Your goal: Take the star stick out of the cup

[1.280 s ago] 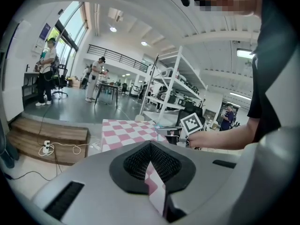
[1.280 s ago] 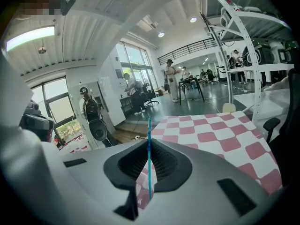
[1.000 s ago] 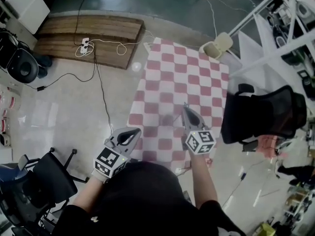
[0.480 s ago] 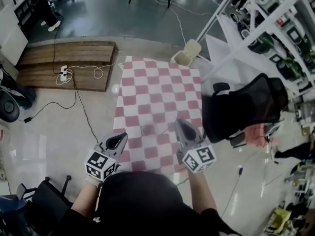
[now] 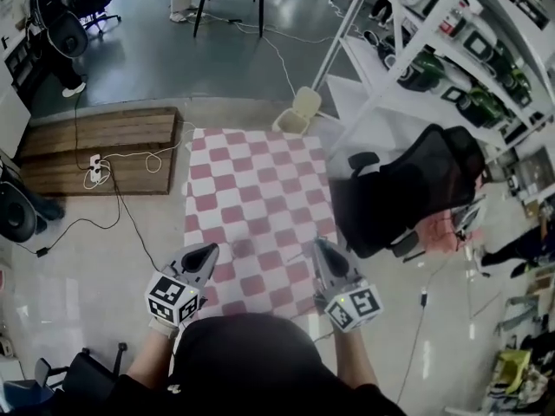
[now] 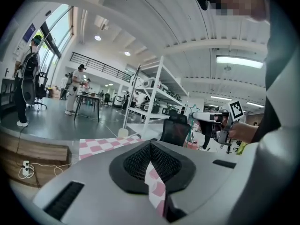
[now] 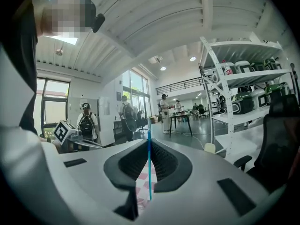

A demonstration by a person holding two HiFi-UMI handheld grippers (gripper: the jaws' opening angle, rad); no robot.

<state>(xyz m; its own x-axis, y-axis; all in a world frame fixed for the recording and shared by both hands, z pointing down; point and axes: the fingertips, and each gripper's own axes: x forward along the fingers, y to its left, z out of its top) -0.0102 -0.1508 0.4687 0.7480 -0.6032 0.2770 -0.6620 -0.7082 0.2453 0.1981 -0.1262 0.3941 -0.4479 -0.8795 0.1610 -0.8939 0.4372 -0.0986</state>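
Right gripper (image 7: 149,139): jaws clamped on the star stick (image 7: 149,172), a thin blue rod standing upright in the slit between the pads. Its upper end runs just past the jaw tips. The star itself is not clear from here.

Left gripper (image 6: 150,144): jaws pressed together, nothing held. A sliver of pink check shows through the gap below the tips.

Both grippers are out in front of the person, well apart, over the near edge of the pink-and-white checkered mat (image 5: 251,189) on the floor.

- Black office chair (image 5: 408,189) just right of the mat, white shelving (image 5: 451,50) beyond it.
- Beige container (image 5: 297,113) at the mat's far corner.
- Wooden pallet (image 5: 95,146) to the left, cables trailing across it.
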